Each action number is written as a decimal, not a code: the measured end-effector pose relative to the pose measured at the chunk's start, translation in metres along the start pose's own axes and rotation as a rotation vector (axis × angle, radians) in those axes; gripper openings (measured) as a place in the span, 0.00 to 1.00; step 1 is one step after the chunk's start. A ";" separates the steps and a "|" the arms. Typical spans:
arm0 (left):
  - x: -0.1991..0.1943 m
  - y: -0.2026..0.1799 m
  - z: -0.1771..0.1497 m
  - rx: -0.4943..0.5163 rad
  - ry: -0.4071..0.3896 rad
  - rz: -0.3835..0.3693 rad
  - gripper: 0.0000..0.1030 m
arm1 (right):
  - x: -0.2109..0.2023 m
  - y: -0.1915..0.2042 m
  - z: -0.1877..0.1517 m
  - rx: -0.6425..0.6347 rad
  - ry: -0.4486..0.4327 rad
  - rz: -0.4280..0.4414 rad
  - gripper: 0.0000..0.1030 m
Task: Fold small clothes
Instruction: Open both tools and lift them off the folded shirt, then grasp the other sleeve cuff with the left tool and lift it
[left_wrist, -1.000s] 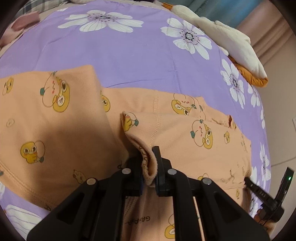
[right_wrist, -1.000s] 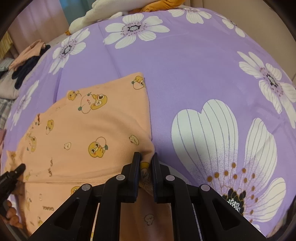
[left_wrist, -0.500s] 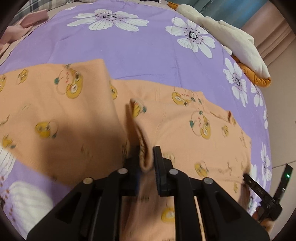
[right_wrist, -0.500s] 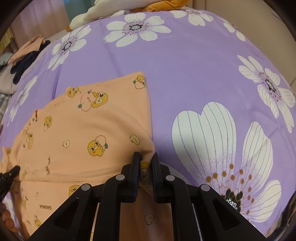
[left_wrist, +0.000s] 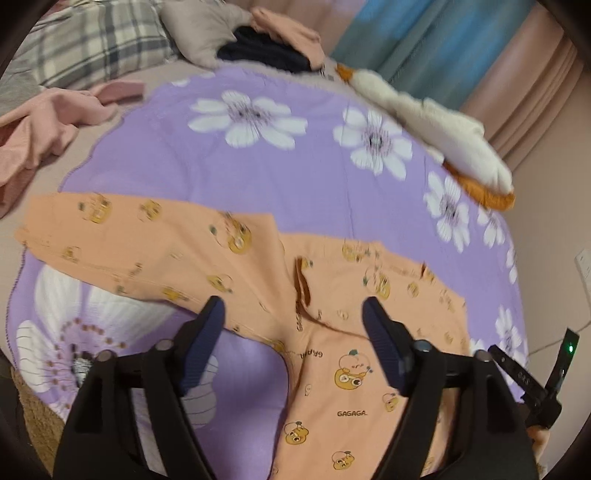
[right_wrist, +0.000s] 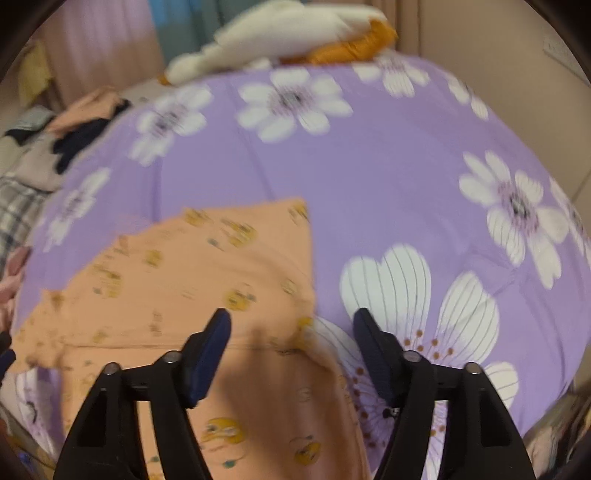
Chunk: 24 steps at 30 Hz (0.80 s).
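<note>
Left wrist view: my left gripper (left_wrist: 291, 321) is opening, nothing between its jaws; the orange garment (left_wrist: 332, 306) lies on the purple sheet (left_wrist: 295, 177). Right wrist view: my right gripper (right_wrist: 291, 328) is opening, empty, above the garment's edge. One fold released; next needs a fresh grasp.

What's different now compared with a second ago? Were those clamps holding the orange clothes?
Yes. Both let go: the left gripper and right gripper pinched folds of the orange garment, and now their jaws are opening with nothing pressed between them, pulled back above it. The garment stays on the purple flowered sheet.
</note>
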<state>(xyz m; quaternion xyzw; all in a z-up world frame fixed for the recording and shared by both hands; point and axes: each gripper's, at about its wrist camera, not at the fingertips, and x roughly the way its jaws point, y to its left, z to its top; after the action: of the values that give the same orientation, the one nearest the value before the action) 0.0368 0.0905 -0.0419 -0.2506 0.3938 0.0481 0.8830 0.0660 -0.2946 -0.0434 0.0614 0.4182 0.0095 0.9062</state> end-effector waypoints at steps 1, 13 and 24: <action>-0.007 0.005 0.002 -0.012 -0.013 -0.010 0.86 | -0.008 0.005 0.000 -0.017 -0.018 0.021 0.69; -0.016 0.063 0.007 -0.099 -0.012 0.136 0.89 | -0.013 0.051 -0.033 -0.118 0.005 0.137 0.84; -0.007 0.124 0.013 -0.219 0.012 0.211 0.88 | -0.001 0.067 -0.040 -0.111 0.067 0.111 0.84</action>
<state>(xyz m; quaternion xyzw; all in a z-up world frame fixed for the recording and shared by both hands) 0.0062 0.2060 -0.0799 -0.3030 0.4157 0.1818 0.8380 0.0377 -0.2238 -0.0604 0.0337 0.4429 0.0851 0.8919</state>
